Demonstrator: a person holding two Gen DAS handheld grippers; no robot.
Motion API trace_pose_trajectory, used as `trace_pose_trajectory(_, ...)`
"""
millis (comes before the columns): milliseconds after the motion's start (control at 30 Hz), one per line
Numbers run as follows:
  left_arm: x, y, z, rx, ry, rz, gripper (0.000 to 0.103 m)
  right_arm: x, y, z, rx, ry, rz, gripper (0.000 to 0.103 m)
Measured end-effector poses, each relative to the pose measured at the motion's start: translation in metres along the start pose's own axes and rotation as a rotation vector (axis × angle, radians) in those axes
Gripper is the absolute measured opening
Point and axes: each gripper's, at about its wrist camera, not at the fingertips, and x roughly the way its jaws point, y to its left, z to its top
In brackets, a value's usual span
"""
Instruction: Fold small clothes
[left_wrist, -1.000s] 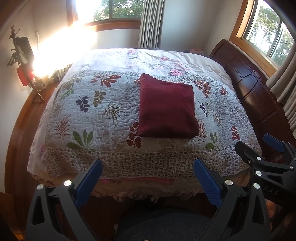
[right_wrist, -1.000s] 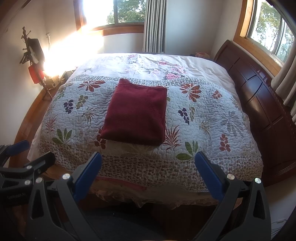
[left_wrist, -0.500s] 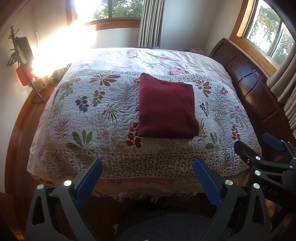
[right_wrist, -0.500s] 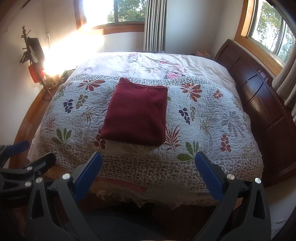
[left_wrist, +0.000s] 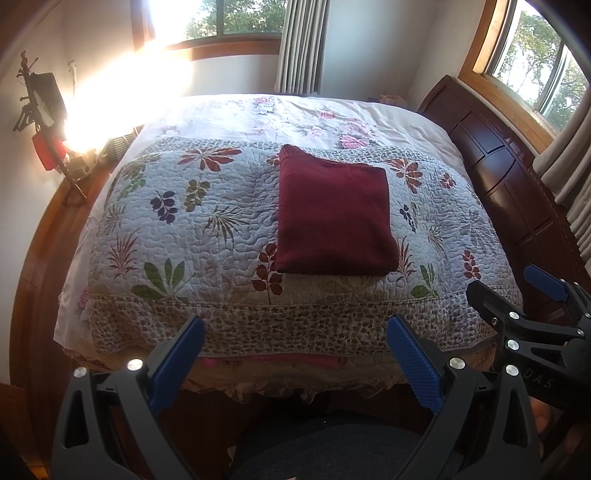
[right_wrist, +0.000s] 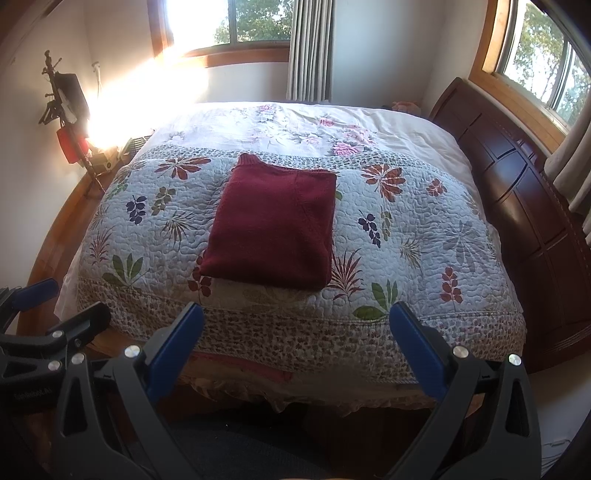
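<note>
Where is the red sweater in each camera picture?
Left wrist: the folded red sweater lies on the quilt, right of centre.
Right wrist: the red sweater lies left of centre.
Shared landmark: the striped curtain behind the bed.

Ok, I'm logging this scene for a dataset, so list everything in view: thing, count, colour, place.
folded garment: one, dark red, flat on the quilt, mid-bed
quilt: one, pale with leaf prints, covers the near bed
floral sheet: one, white and pink, far end of bed
headboard: one, dark wood, right of bed
windows: two, wood-framed, far and right walls
curtain: one, grey striped, far wall
left gripper: black, blue pads, open, empty
right gripper: same, open, empty
</note>
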Motion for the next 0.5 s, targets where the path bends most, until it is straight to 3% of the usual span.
trace_pose_trajectory(500,0.0019,0.0011,0.0016,0.002,0.004,-0.003,0.099,0.0042,-0.0022,0.0038,-0.007,0.006,0.002,0.1)
